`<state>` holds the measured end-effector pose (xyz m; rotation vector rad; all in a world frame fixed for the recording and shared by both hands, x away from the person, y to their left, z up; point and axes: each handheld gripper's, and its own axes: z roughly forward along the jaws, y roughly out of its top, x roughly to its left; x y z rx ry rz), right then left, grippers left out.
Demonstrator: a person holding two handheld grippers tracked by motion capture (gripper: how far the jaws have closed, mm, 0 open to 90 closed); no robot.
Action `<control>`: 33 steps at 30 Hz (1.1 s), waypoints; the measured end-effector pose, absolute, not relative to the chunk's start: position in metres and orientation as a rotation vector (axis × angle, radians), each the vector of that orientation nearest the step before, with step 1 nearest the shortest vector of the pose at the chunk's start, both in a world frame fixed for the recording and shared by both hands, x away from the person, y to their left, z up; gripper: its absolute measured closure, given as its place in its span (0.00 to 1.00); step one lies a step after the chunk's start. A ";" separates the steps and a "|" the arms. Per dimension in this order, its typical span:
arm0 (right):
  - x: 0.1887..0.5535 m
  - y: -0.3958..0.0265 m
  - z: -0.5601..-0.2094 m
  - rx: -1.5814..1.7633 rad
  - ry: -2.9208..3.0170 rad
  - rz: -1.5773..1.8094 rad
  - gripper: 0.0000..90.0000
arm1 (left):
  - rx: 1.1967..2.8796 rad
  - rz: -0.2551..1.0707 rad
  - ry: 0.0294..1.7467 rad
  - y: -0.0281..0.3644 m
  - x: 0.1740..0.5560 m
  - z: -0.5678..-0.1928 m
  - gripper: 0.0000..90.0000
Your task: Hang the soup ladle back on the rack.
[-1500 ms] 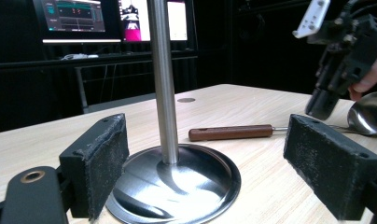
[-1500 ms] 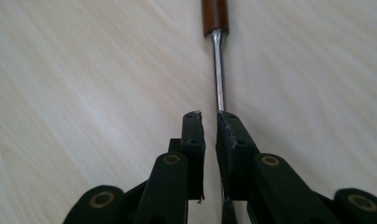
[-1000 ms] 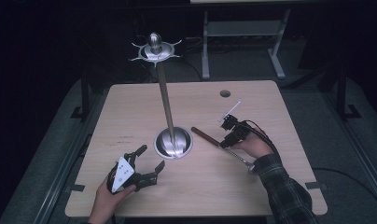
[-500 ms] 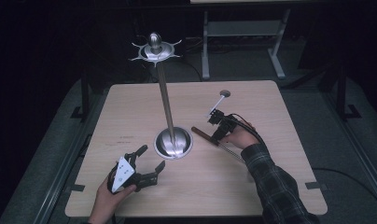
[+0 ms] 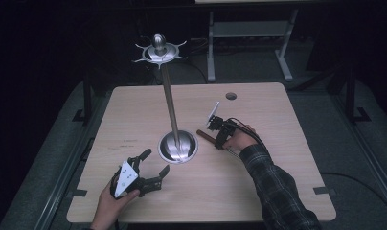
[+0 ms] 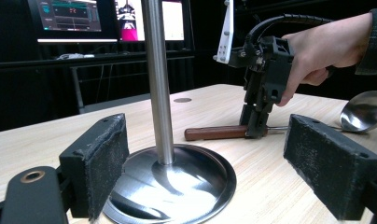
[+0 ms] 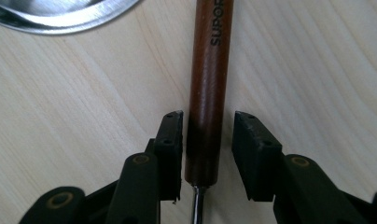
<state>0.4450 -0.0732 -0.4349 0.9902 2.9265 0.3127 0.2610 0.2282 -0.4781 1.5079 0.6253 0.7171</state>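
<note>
Closing in since the earlier frame, the right gripper [image 7: 205,158] has slid toward the stand's base [image 5: 178,146]; its jaws have just been narrowing and now straddle the ladle's wooden handle [image 7: 206,93], one pad touching, the other just clear. Lying flat on the table [image 5: 278,182], the ladle looks stiff, bowl-heavy and smooth; the wood gives the surest hold. Its steel bowl [image 6: 366,110] shows in the left gripper view, whose left gripper [image 6: 224,172] gapes wide, empty.

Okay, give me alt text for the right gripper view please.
The right claw straddles a brown wooden ladle handle lying on the pale wood table, jaws closing in with slight gaps either side. A shiny stand base edges the top left.
</note>
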 end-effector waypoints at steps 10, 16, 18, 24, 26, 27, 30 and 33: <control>0.444 -0.071 -0.438 1.006 2.936 0.279 0.79 | 1.505 0.718 0.624 0.228 0.261 -0.478 0.15; 0.445 -0.071 -0.437 1.027 2.931 0.274 0.81 | 1.507 0.717 0.623 0.228 0.261 -0.478 0.15; 0.445 -0.071 -0.437 1.032 2.931 0.276 0.81 | 1.507 0.717 0.623 0.228 0.261 -0.478 0.15; 0.444 -0.075 -0.434 1.045 2.906 0.300 0.81 | 1.505 0.716 0.626 0.229 0.261 -0.478 0.15; 0.443 -0.079 -0.428 1.050 2.897 0.335 0.81 | 1.505 0.716 0.624 0.229 0.261 -0.478 0.15; 0.442 -0.081 -0.427 1.039 2.889 0.357 0.81 | 1.505 0.716 0.624 0.229 0.261 -0.478 0.15; 0.439 -0.087 -0.422 1.048 2.861 0.424 0.82 | 1.504 0.715 0.628 0.229 0.261 -0.478 0.15; 0.436 -0.094 -0.417 1.055 2.831 0.491 0.82 | 1.502 0.715 0.631 0.229 0.261 -0.478 0.15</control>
